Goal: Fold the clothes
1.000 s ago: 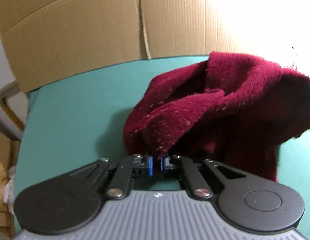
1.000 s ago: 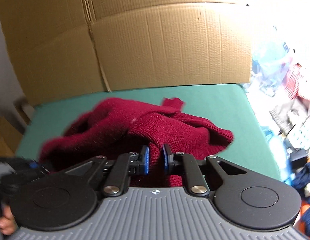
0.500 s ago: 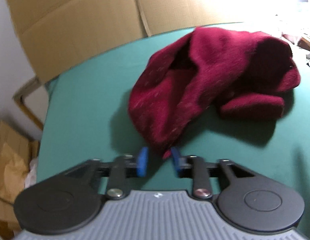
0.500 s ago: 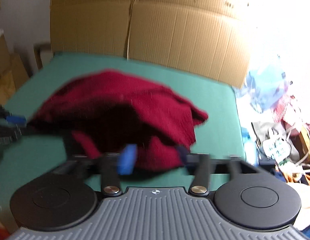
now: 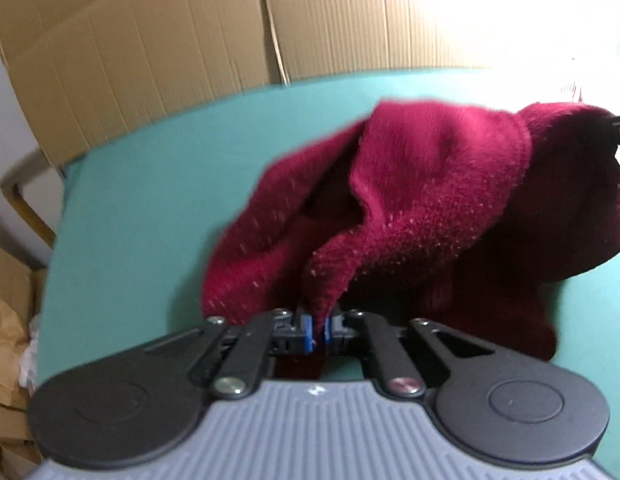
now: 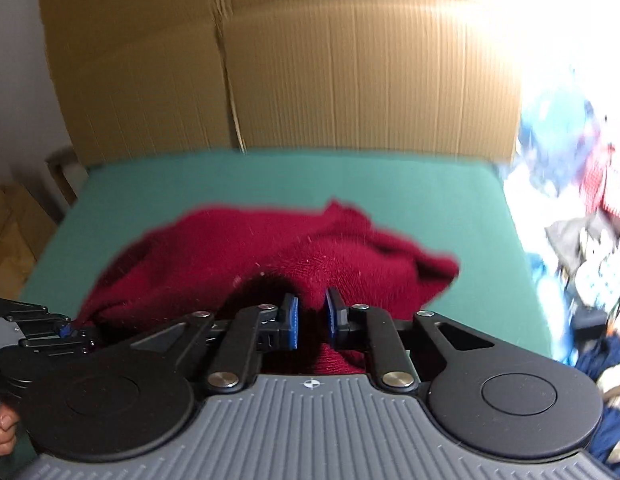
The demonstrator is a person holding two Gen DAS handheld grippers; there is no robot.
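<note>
A dark red knitted sweater [image 5: 409, 208] lies bunched on the green table top [image 5: 150, 208]. My left gripper [image 5: 317, 326] is shut on a fold of its near edge, and the cloth rises from the blue pads in a ridge. In the right wrist view the same red sweater [image 6: 238, 252] spreads ahead, and my right gripper [image 6: 311, 318] is shut on another bunch of it, cloth filling the narrow gap between its pads. The left gripper [image 6: 50, 328] shows at the left edge of that view, with a hand [image 6: 2, 428] below it.
A cardboard wall [image 6: 329, 72] stands along the table's far edge [image 5: 158, 52]. Cluttered bags and clothes [image 6: 581, 240] lie beyond the right side of the table. Brown boxes and paper [image 5: 10, 320] sit off the left side. Bare green surface [image 6: 409, 184] lies behind the sweater.
Half a second ago both grippers stood open by the sweater's edge. Both have since shut on the cloth and lifted it into a bunched ridge.
</note>
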